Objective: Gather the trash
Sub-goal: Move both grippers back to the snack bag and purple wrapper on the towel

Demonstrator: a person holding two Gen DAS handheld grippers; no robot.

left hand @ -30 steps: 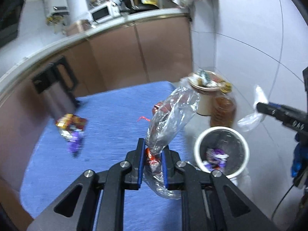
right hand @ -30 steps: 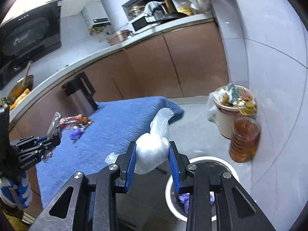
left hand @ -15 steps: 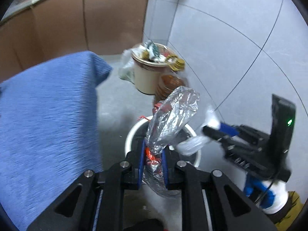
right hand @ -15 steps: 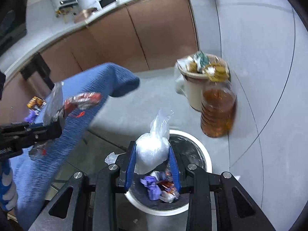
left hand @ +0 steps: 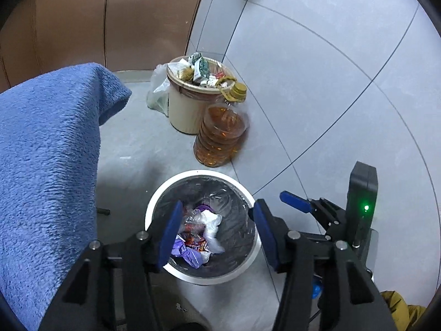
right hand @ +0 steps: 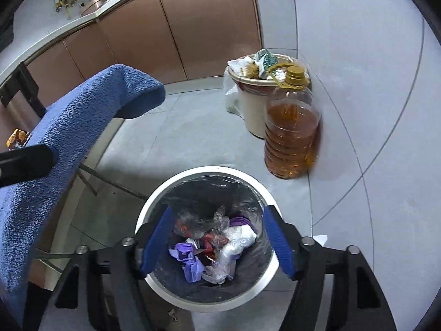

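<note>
A white-rimmed bin [left hand: 204, 173] with a clear liner stands on the floor right under both grippers. Inside lie a clear foil wrapper with red print [left hand: 193, 224], a white plastic bag [left hand: 212, 220] and a purple wrapper [left hand: 187, 251]. My left gripper [left hand: 217, 209] hangs over the bin; its jaws are opening and nothing is between them. My right gripper [right hand: 219, 212] hovers over the same bin [right hand: 209, 168], jaws opening and empty, above the white bag [right hand: 237, 237] and the clear wrapper [right hand: 193, 222]. A blue finger [left hand: 295, 202] of the right gripper shows at the right.
A bottle of amber oil [right hand: 290, 138] and a beige bin heaped with rubbish [right hand: 248, 102] stand against the tiled wall behind. A blue-towelled table [left hand: 46, 149] fills the left, with wrappers [right hand: 18, 138] on its far part. Brown cabinets run along the back.
Both grippers came down over the white bin and opened. The clear wrapper left the left jaws and the white bag left the right jaws; both now lie in the bin.
</note>
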